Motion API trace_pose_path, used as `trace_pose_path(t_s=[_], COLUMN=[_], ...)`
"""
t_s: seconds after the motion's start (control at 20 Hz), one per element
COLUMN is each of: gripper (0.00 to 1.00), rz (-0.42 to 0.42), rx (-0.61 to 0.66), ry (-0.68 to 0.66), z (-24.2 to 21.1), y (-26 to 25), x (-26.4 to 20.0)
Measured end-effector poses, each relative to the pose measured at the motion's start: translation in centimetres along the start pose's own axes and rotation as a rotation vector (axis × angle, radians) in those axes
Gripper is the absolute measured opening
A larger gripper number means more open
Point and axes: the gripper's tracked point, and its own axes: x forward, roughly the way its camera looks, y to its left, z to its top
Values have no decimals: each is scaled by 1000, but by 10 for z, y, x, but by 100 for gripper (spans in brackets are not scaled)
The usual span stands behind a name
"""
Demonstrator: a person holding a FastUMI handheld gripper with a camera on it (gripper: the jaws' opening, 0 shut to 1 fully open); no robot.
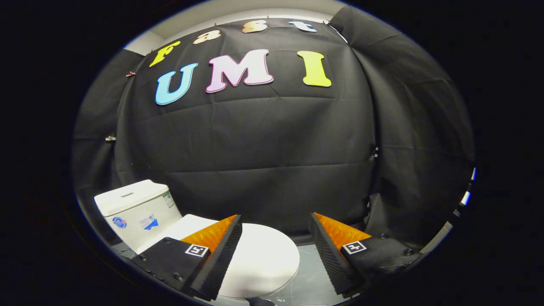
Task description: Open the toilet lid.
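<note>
A: White porcelain is seen low ahead: a toilet (238,263) with its lid (259,255) lying flat and closed over the bowl.

B: Where is the lid placed relative to the gripper (275,221)?

A: It is found between and just beyond the two fingers, nearer the left finger (216,259), which overlaps its near edge in the view. Whether contact is made cannot be told.

B: And the fingers?

A: They are spread wide apart, with nothing held between them.

B: What else is shown?

A: The cistern (134,208) is seen beyond the left finger, stickers on its front. Grey floor (308,272) is visible beside the bowl, and black cloth (263,170) hangs behind.
</note>
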Motion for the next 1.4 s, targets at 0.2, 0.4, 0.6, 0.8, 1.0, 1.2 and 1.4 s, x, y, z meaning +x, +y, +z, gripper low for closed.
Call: trace_pose_path(t_s=[0.2, 0.4, 0.6, 0.8, 1.0, 1.2, 1.4], gripper=[98, 98, 98, 98, 99, 98, 96], rz=[7, -18, -32, -28, -37, -53, -57], rx=[70, 124, 179, 271, 376, 467, 592], ry=[36, 100, 176, 282, 397, 465, 533], z=[-5, -37, -70, -109, -145, -168, -188], y=[-7, -23, -34, -33, -33, -35, -34], x=[-5, -11, -17, -24, -29, -36, -41])
